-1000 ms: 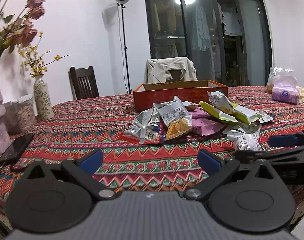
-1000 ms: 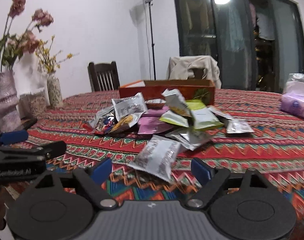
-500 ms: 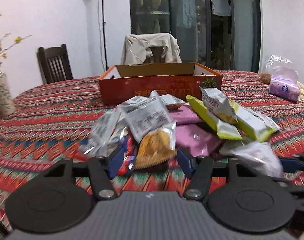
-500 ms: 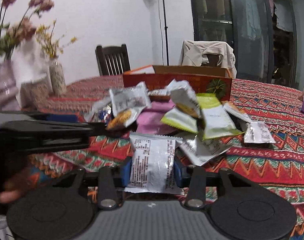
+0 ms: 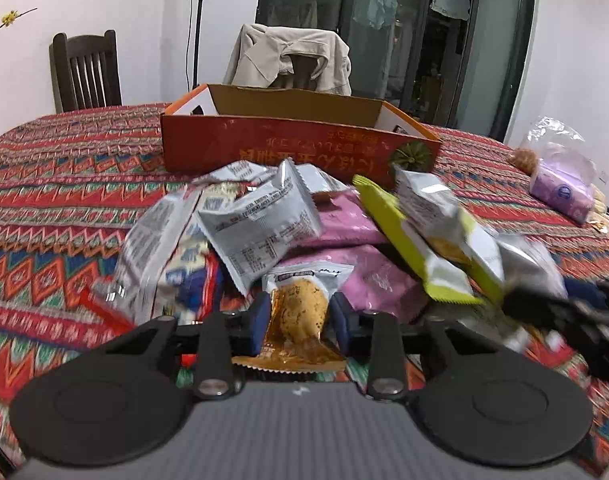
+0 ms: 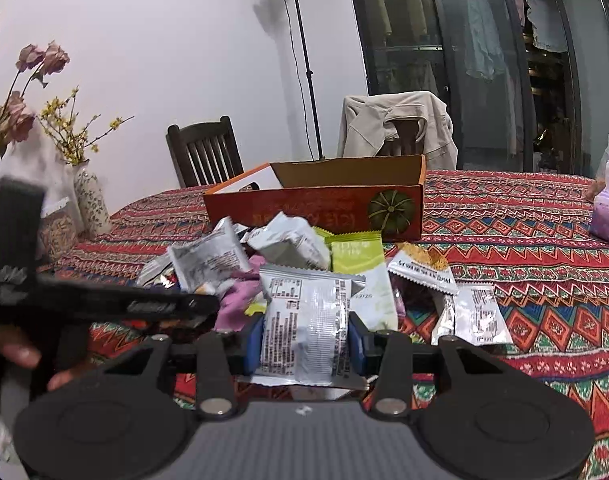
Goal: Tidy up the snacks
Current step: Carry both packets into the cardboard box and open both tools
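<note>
A heap of snack packets point(image 5: 344, 232) lies on the patterned tablecloth in front of an open orange cardboard box point(image 5: 296, 144). My left gripper point(image 5: 300, 320) is shut on a clear packet with a yellow-brown snack point(image 5: 300, 308) at the heap's near edge. My right gripper point(image 6: 304, 340) is shut on a silver packet with printed text point(image 6: 304, 320) and holds it a little above the cloth. The heap point(image 6: 288, 256) and the box point(image 6: 324, 204) also show in the right wrist view. The left gripper's body point(image 6: 104, 304) crosses that view at the left.
Two flower vases point(image 6: 90, 204) stand at the table's left. A purple tissue pack in a clear bag point(image 5: 560, 188) lies at the right. Two chairs, one draped with a beige jacket point(image 5: 292, 56), stand behind the table. Loose silver packets point(image 6: 472, 312) lie right of the right gripper.
Both grippers moved forward into the heap and shut, the left on the yellow-brown snack packet, the right on the silver packet, which is now lifted slightly.
</note>
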`<state>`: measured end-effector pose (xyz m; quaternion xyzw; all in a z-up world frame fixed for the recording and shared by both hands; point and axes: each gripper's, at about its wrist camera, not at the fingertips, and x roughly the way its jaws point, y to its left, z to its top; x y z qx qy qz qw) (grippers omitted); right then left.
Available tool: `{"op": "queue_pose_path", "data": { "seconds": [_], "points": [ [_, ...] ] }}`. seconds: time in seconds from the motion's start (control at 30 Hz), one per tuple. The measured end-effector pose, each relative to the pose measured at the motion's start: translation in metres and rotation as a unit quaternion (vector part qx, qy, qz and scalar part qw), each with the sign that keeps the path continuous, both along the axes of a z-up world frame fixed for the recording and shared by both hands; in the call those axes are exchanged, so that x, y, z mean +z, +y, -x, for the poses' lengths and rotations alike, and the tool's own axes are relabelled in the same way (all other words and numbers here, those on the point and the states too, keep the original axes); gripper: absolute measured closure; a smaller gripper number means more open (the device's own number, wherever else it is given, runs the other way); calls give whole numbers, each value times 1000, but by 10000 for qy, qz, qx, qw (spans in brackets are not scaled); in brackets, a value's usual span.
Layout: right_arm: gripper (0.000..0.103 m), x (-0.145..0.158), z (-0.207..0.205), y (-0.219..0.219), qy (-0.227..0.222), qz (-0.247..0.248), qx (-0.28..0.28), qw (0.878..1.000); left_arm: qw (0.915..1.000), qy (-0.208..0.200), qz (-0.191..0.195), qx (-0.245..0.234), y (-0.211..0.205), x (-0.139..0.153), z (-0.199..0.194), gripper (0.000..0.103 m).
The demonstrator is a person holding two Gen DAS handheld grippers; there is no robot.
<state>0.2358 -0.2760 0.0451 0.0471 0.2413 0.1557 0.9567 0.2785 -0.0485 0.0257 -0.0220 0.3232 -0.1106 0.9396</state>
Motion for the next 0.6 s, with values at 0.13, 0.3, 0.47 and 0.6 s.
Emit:
{"op": "queue_pose_path", "data": {
  "seconds": [0.13,0.3,0.47,0.6],
  "points": [
    [62,5,-3,-7,-17,-49,20,10000,9996,-31,290,-58,7,17,18,83],
    [62,17,-11,-14,-113,-79,53,9999,9978,-375,532,-101,20,46,22,83],
    [62,40,-27,-21,-268,-176,25,9995,9934,-777,815,-216,41,85,-4,83],
    [62,74,-59,-24,-561,-71,109,9983,9902,-1090,774,-415,53,121,-60,83]
  ]
}}
